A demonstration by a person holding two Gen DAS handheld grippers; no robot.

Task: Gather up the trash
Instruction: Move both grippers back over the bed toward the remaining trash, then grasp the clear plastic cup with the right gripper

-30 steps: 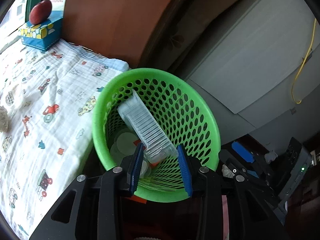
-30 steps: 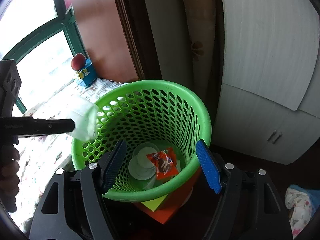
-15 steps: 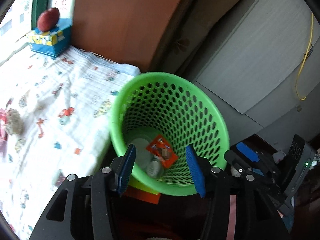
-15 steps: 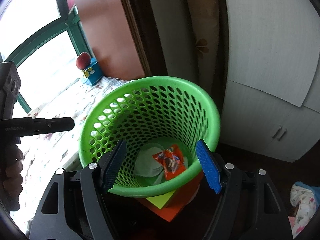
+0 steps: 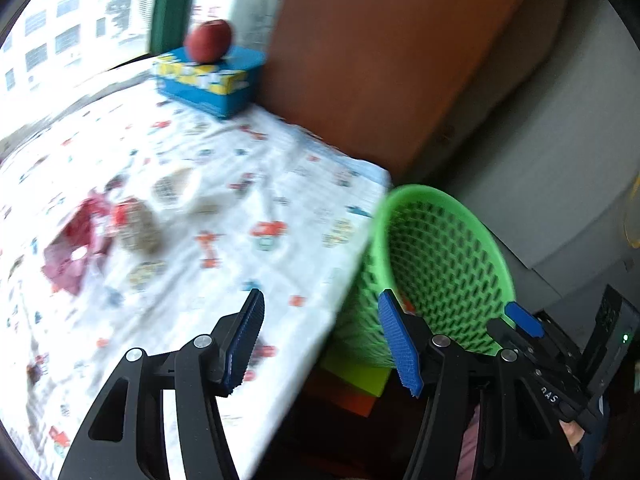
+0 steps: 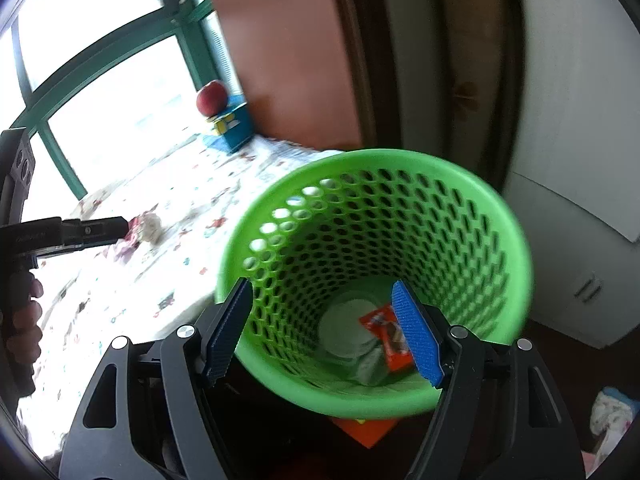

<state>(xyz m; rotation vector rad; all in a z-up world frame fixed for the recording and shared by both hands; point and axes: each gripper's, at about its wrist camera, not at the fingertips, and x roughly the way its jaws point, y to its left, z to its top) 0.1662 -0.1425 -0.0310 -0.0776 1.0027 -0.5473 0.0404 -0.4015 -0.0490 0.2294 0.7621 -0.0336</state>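
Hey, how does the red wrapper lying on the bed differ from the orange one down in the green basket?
The red wrapper lies crumpled and spread out on the patterned sheet; the orange wrapper sits fairly flat at the bottom of the green basket. The red one is beside a pale crumpled wad; the orange one rests against white round pieces. The red one is not yet collected; the orange one is binned. Both look like snack packaging.

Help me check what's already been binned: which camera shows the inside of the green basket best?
The right wrist view: it looks straight down into the green basket, showing an orange wrapper and pale round pieces at the bottom. The left wrist view shows the basket only obliquely and blurred, with almost none of its contents visible.
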